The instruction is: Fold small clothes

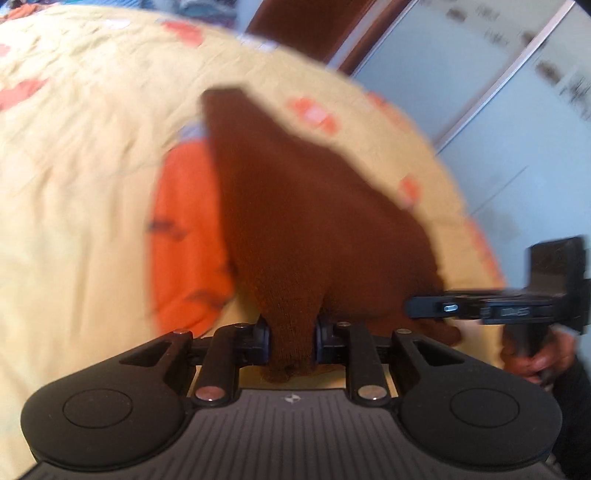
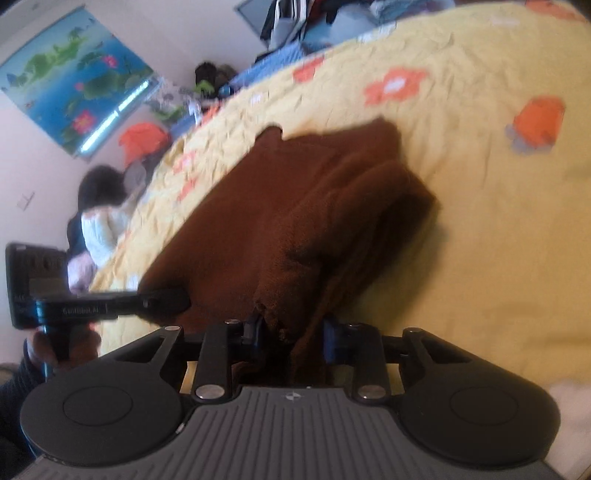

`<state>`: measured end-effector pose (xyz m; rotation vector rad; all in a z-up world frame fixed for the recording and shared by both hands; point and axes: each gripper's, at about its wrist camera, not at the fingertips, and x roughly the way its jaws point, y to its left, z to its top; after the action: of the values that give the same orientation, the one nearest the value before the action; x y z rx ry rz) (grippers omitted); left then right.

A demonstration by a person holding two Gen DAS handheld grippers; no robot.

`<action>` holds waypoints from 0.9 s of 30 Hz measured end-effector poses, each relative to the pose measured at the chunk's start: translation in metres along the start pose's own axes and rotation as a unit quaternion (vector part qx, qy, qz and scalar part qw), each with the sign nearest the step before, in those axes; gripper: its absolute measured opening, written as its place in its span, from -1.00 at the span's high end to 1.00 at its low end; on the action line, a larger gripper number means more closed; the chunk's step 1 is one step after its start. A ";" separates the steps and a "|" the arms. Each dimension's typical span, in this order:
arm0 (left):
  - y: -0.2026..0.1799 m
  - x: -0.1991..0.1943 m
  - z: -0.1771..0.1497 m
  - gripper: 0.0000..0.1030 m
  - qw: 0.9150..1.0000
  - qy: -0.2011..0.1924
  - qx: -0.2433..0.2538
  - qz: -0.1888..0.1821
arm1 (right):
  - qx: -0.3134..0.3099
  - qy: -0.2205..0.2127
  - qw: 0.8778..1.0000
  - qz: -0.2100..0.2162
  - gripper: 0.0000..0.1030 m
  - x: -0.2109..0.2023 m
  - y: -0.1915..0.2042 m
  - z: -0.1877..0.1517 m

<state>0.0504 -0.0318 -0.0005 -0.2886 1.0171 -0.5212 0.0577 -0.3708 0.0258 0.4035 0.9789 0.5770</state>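
Observation:
A small brown knitted garment [image 1: 295,206] lies stretched over the yellow flowered bedspread [image 1: 74,184]. My left gripper [image 1: 291,339] is shut on one near edge of it, with cloth bunched between the pads. The garment [image 2: 295,206] also shows in the right wrist view, partly folded in thick layers. My right gripper [image 2: 295,336] is shut on another near edge of it. The right gripper [image 1: 428,308] shows at the right of the left wrist view, and the left gripper [image 2: 166,299] at the left of the right wrist view, each at the garment's edge.
The bedspread [image 2: 480,221] carries orange flower prints [image 1: 184,240]. A sliding wardrobe door [image 1: 480,74] stands beyond the bed. A person in white [image 2: 99,229] sits at the bed's far side, under a blue poster [image 2: 74,77]. Piled clothes [image 2: 314,22] lie at the far end.

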 end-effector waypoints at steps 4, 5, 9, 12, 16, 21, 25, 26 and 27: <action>-0.003 -0.024 -0.004 0.23 0.999 -0.030 0.018 0.021 | 0.010 -0.012 1.000 -0.008 -0.32 -0.003 0.001 -0.002; -0.011 -0.038 -0.005 0.08 0.997 -0.059 0.042 0.040 | 0.018 -0.030 0.999 -0.011 -0.32 -0.013 0.000 0.004; -0.051 -0.064 0.000 -0.51 0.974 -0.158 0.146 0.075 | 0.025 -0.135 0.990 -0.013 -0.32 -0.047 0.008 0.040; -0.074 -0.022 0.017 -0.51 0.974 -0.130 0.178 0.051 | 0.001 -0.134 0.991 0.022 -0.43 -0.021 0.030 0.078; -0.075 0.053 0.020 -0.56 0.977 -0.069 0.186 0.080 | -0.035 -0.047 0.998 -0.022 -0.57 0.071 0.040 0.110; -0.070 0.043 0.023 -0.58 0.979 -0.080 0.176 0.062 | -0.027 -0.050 0.997 -0.050 -0.57 0.101 0.008 0.113; -0.043 0.017 0.051 -0.59 0.987 -0.114 0.112 0.031 | -0.037 -0.036 0.995 -0.082 -0.51 0.086 0.022 0.122; -0.033 0.020 0.063 -0.59 0.988 -0.117 0.096 0.042 | -0.037 -0.050 0.995 -0.075 -0.54 0.079 0.024 0.125; -0.024 0.025 0.075 -0.59 0.989 -0.116 0.075 0.056 | -0.034 -0.067 0.995 -0.067 -0.58 0.072 0.027 0.130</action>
<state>0.1188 -0.0659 0.0295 -0.1517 0.7590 -0.4476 0.1931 -0.3130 0.0591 0.3087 0.8484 0.4546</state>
